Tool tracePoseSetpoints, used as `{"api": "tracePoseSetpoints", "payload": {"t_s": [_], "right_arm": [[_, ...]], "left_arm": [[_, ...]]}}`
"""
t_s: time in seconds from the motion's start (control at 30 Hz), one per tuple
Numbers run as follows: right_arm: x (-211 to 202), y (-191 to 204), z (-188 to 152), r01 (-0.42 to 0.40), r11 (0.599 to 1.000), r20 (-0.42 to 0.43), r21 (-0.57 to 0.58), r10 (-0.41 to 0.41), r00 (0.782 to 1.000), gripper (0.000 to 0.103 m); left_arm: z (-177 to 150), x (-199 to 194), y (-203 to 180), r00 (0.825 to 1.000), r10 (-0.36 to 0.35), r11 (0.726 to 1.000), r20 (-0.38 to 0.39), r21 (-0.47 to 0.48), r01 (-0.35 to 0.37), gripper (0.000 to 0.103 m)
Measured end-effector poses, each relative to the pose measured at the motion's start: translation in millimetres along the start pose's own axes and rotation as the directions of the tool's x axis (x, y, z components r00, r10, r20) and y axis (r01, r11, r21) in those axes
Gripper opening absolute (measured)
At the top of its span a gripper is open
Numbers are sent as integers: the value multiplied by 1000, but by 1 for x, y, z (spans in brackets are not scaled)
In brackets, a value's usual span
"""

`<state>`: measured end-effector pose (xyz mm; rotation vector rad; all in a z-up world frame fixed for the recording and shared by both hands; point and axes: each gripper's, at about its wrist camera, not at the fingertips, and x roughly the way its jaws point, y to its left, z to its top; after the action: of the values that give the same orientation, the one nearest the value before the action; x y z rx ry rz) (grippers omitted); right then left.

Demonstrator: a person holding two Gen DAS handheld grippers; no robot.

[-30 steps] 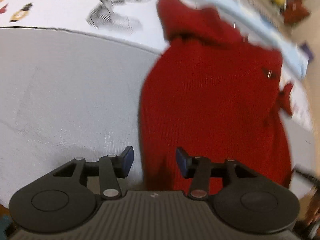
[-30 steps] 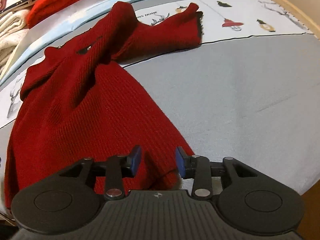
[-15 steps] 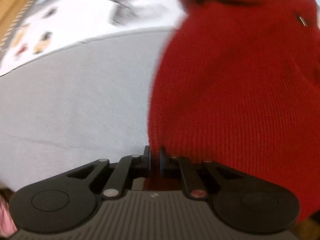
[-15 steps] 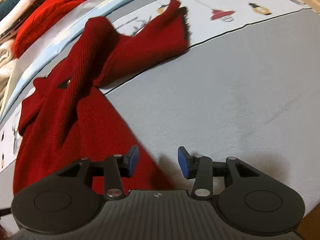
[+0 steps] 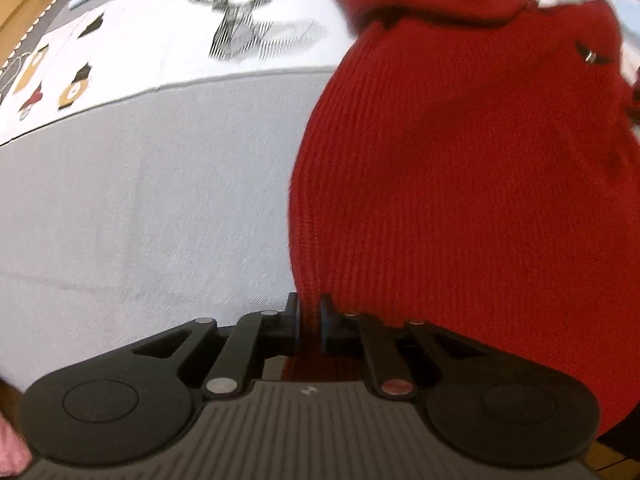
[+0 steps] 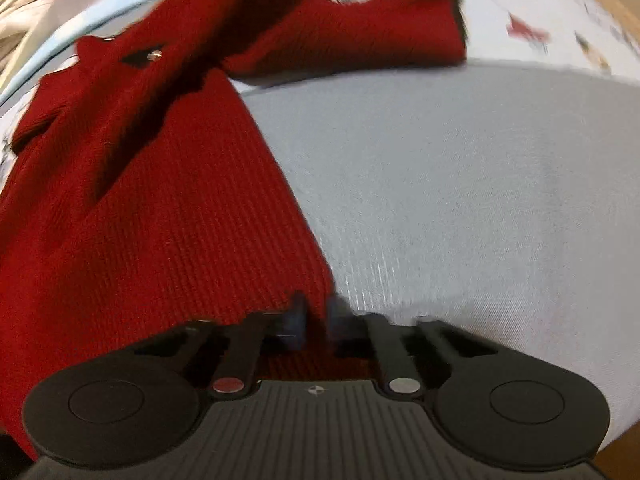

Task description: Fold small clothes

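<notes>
One red sweater (image 5: 460, 184) lies spread on one grey bedsheet (image 5: 140, 200) with a printed white band along its far side. On the left, the left gripper (image 5: 309, 320) is clenched on the near left corner of the sweater's hem, knit pinched between its two fingers. One deer print (image 5: 244, 32) sits far left on the band. On the right, the right gripper (image 6: 316, 318) grips the hem's near right corner likewise. One sleeve (image 6: 360, 40) stretches far right across the band.
</notes>
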<state>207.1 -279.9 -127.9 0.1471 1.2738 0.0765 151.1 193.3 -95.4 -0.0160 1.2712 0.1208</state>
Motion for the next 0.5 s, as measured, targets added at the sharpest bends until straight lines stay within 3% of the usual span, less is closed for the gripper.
{"api": "tracePoseSetpoints", "payload": {"t_s": [0.13, 0.23, 0.33, 0.43, 0.5], "right_arm": [[-31, -30, -7, 1, 995, 99, 98, -11, 995, 5], [-37, -53, -17, 23, 992, 73, 125, -32, 997, 5], [-32, -65, -27, 13, 995, -7, 98, -12, 1000, 5], [-30, -69, -29, 0, 996, -28, 85, 2, 1000, 7], [-37, -72, -23, 15, 993, 28, 115, -18, 999, 8]], "left_arm": [[3, 0, -14, 999, -48, 998, -2, 34, 49, 8], [6, 2, -26, 999, -34, 998, -17, 58, 35, 8], [11, 1, -32, 1000, -20, 999, -18, 35, 21, 10], [17, -3, -36, 1000, 5, 1000, -3, 19, -5, 21], [23, -10, -37, 998, 45, 999, 47, 11, -46, 33]]}}
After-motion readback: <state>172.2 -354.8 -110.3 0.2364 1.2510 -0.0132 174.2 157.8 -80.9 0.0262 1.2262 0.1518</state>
